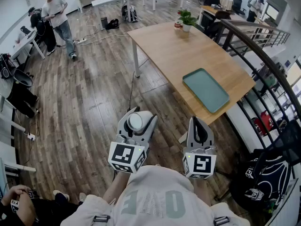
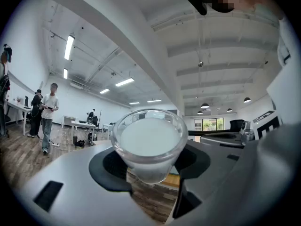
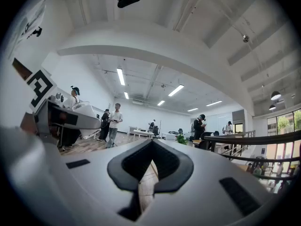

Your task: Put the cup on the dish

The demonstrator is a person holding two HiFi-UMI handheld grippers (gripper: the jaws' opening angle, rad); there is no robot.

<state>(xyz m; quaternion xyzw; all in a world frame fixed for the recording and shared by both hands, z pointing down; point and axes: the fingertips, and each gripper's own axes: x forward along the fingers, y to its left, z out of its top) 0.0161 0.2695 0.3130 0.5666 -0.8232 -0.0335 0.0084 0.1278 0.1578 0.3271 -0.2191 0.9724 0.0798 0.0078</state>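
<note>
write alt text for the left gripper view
A clear glass cup is gripped between the grey jaws of the left hand-held gripper, its rim toward the camera. Behind it are a wood floor and a person standing at left.

Your left gripper (image 1: 138, 118) hides the cup's (image 1: 135, 122) sides in the head view; only its rim and pale inside show, and you cannot tell whether that white is liquid or base; the small red-and-white item (image 1: 178, 25) beside the potted plant (image 1: 187, 19) is too small to name; the crouched person (image 1: 16, 204) at lower left is cut off by the edge.
</note>
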